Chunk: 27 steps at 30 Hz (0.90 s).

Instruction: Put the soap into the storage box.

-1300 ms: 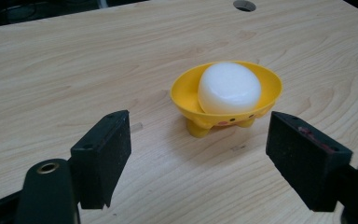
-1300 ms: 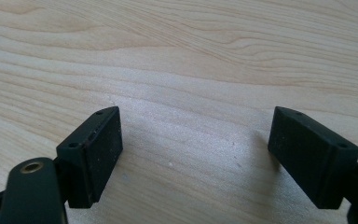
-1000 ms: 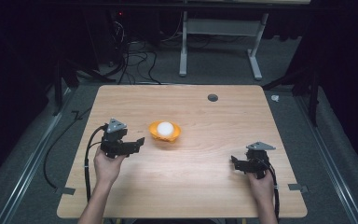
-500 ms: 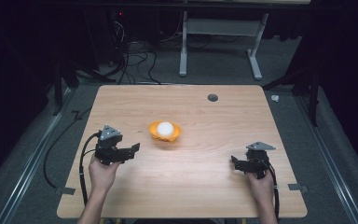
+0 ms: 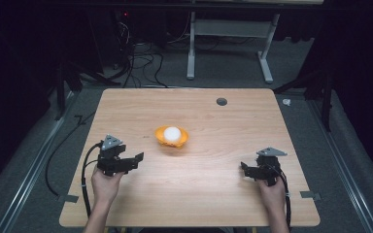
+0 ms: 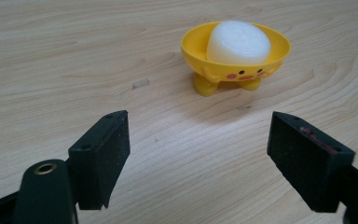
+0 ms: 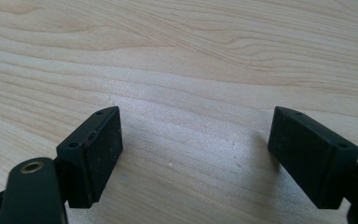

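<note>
A yellow duck-faced bowl (image 5: 172, 139) on little feet stands near the middle of the wooden table (image 5: 199, 194), with a white rounded foam piece (image 5: 172, 132) inside it. My left gripper (image 5: 138, 158) hovers to the bowl's near left, pointing toward it, open with nothing between its jaws. In the left gripper view the bowl (image 6: 200, 51) and the foam piece (image 6: 238, 42) lie ahead, clear of the left gripper (image 6: 198, 133). My right gripper (image 5: 243, 168) rests at the near right, open. In the right gripper view, bare wood lies between the jaws of the right gripper (image 7: 196, 135).
A dark round grommet hole (image 5: 221, 101) sits near the table's far edge. Cables (image 5: 141, 63) and a white desk frame (image 5: 228, 43) lie on the floor beyond. A small clear scrap (image 6: 141, 84) lies on the wood left of the bowl.
My left gripper has drawn back from the bowl toward the near edge and sunk a little. The right gripper has stayed put.
</note>
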{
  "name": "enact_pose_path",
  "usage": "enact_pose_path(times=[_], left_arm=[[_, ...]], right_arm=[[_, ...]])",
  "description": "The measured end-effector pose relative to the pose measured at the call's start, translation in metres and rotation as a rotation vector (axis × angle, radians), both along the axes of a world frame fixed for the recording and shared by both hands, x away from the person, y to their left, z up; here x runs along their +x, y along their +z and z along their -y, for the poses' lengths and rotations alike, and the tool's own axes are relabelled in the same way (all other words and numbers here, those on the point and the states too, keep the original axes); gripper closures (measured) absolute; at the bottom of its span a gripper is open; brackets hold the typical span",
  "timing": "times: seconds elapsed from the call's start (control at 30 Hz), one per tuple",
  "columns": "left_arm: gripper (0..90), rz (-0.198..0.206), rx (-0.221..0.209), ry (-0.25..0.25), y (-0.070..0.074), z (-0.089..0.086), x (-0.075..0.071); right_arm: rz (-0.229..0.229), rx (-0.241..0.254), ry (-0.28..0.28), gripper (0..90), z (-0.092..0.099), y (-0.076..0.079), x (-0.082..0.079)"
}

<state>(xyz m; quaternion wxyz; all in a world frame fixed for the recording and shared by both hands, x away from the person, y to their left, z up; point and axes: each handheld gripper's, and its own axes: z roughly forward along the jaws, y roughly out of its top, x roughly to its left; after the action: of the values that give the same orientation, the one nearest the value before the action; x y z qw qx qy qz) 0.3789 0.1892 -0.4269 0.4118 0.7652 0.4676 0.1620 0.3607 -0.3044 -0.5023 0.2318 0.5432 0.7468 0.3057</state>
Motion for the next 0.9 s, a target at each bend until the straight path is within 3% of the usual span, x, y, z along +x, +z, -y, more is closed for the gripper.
enact_pose_path(times=[0.6,0.9], left_arm=[[21.7,-0.04,-0.021,0.035,-0.018,-0.009,-0.004],[21.6,-0.086,-0.016,0.049,-0.032,-0.011,-0.001]], right_arm=[[0.0,0.001,-0.001,18.5,0.0,0.0,0.0],[0.0,0.0,0.0,18.6,0.0,0.0,0.0]])
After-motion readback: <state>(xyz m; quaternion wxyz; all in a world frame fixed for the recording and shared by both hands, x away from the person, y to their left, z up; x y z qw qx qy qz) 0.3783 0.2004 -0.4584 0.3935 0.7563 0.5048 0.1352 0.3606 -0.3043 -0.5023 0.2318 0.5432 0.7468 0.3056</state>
